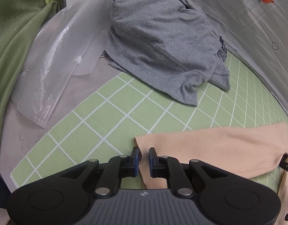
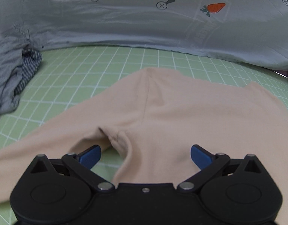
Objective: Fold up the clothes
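A peach-coloured soft knit garment (image 2: pixel 181 108) lies spread on the green mat with a white grid (image 1: pixel 106 123), toward its near edge. The left gripper (image 1: pixel 143 156) has its jaws narrowly parted around the garment's sleeve end, not pressing it. The right gripper (image 2: pixel 145 154) hangs above the garment's body, jaws spread wide. A heap of grey knit clothes (image 1: pixel 159 43) sits at the mat's far-left corner, with a clear plastic bag (image 1: pixel 56 65) just beside it; I cannot tell what the bag holds.

We see soft, even indoor light, glare on the plastic bag (image 1: pixel 50 71), slight blur in the right view, fisheye-bent dark corners.
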Motion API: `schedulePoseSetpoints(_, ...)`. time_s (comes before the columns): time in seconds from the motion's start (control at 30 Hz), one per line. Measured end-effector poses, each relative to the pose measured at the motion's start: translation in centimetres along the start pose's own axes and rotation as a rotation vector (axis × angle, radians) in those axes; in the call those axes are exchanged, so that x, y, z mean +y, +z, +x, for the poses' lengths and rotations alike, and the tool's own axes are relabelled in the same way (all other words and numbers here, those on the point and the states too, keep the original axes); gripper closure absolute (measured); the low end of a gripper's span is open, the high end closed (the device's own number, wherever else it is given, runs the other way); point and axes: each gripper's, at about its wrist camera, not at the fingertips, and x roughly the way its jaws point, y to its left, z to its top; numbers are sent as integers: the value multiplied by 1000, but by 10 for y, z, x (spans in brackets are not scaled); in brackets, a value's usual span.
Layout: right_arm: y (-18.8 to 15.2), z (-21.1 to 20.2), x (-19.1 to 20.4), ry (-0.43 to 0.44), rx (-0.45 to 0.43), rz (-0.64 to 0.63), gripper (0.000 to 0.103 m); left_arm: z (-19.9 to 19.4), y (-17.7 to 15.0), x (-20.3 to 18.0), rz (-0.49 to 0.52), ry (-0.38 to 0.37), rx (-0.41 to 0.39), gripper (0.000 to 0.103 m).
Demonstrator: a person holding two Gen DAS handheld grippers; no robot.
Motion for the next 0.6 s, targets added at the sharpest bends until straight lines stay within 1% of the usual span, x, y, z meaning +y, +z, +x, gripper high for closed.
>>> schedulePoseSetpoints(0.1,-12,-4,-5,-19,17,-8,0,0,-1,0,-3,2,-2,90)
schedulePoseSetpoints(0.2,-13,-11,-14,-19,32,19,0,0,-1,-3,12,10,0,88)
schedulePoseSetpoints(0.3,-5,-24,-22,4,-24,84,0,0,-1,-5,21,6,1,83)
schedulePoseSetpoints(0.4,11,-27,-24,15,-78,106,0,1,-1,-8,39,7,3,80)
schedulePoseSetpoints(0.5,24,-14,-21,7,-74,92,0,1,-1,-11,56,2,6,73)
schedulePoseSetpoints(0.6,30,0,-18,1,-49,69,0,1,-2,-12,60,1,7,71)
